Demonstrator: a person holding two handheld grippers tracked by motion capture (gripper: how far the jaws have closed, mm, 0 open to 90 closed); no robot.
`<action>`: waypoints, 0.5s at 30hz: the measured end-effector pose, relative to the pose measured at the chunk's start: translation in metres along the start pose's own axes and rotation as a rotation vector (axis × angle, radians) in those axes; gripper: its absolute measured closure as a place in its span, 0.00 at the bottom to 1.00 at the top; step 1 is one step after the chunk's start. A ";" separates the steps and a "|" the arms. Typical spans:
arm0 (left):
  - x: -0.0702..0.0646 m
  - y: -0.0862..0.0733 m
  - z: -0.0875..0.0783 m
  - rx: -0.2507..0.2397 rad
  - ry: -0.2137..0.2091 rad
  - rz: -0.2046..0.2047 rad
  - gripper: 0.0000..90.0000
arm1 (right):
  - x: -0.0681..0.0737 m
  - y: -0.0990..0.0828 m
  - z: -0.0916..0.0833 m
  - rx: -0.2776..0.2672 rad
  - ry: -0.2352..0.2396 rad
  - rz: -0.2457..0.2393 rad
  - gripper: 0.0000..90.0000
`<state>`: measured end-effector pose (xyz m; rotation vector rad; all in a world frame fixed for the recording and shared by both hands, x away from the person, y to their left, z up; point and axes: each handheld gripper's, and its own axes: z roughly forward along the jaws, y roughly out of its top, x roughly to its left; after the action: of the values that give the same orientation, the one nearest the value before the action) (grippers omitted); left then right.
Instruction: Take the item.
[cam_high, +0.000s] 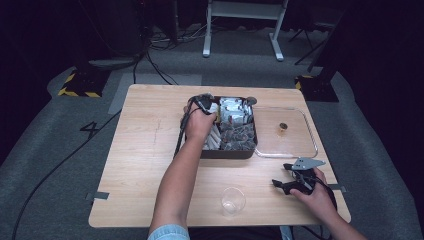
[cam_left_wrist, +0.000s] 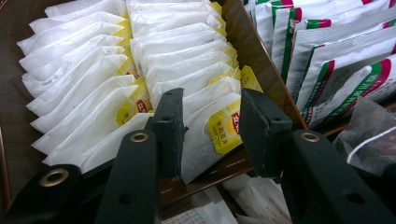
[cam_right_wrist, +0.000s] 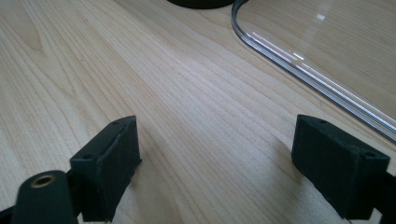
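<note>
- Left gripper (cam_left_wrist: 208, 133) hangs over the dark compartmented box (cam_high: 227, 152), jaws part-open around 1 white paper tea bag with a yellow tag (cam_left_wrist: 205, 135), pads not clearly pressing.
- Right gripper (cam_right_wrist: 215, 172) rests wide open on the light wooden table (cam_right_wrist: 140, 70).

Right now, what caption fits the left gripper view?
Left claw straddles the front tea bag in the box.

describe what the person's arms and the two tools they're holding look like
Both forearms are bare; a light blue sleeve shows at the left elbow. The left tool has black block jaws on black arms with brass rivets. The right tool is black, topped by a grey three-cornered plate. Black cables trail from both.
</note>
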<state>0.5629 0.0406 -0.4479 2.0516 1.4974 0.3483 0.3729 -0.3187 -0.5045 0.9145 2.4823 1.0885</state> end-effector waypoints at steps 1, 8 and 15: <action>0.001 0.000 0.001 -0.004 0.007 0.003 0.65 | 0.000 0.000 0.000 0.000 0.000 -0.001 0.17; 0.003 -0.001 0.003 0.012 0.017 -0.005 0.66 | 0.000 0.000 0.000 -0.001 0.000 -0.003 0.18; 0.001 -0.002 0.004 0.044 0.022 0.028 0.81 | 0.000 0.000 0.000 -0.001 0.000 -0.003 0.18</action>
<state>0.5638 0.0412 -0.4524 2.1116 1.5031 0.3527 0.3728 -0.3189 -0.5044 0.9102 2.4824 1.0883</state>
